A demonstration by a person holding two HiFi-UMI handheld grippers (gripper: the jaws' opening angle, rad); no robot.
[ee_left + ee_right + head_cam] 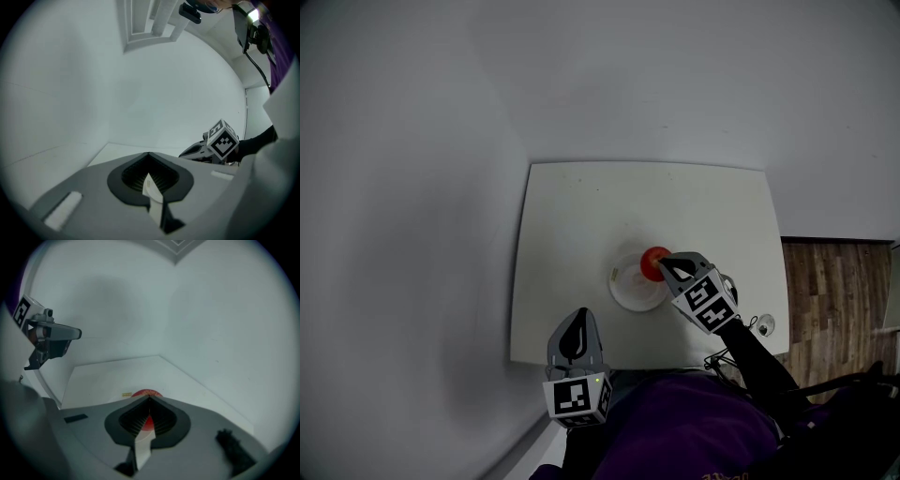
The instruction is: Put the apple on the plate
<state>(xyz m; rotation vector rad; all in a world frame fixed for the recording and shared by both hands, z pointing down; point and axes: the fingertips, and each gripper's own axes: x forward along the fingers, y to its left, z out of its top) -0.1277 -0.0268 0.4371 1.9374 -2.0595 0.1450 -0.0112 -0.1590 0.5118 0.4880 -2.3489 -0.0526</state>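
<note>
Right tool: The right tool (670, 269) reaches in from the near right, its tip just beside the apple. Its own view shows the jaws together, meeting at the tip and clamped on nothing. Only a sliver of red shows through the slit between them.
Apple: The apple (653, 262) lies at the far right edge of the plate (626, 289), overlapping its rim. I cannot tell whether it rests fully inside the plate or leans on the rim.
Why held so: With the jaws together and aimed at the fruit, the tool looks placed to nudge or steady it, not to grip it. The jaws would have to part before any lift.
Left tool: The left tool (577, 321) hangs over the near edge of the bench, to the near left of the plate and apart from it. Its jaws are together on nothing. It is probably kept back because one tool is enough for a single apple.
Bench: The bench (581, 216) is white and matt with rounded corners, and the plate sits a little near of its middle. A small round object (766, 324) lies at the near right corner, with cables (722, 354) beside it.
Room: A pale wall (412, 187) stands on the left and another on the far side, so the bench sits in a corner. Wooden floor (834, 291) shows on the right.
</note>
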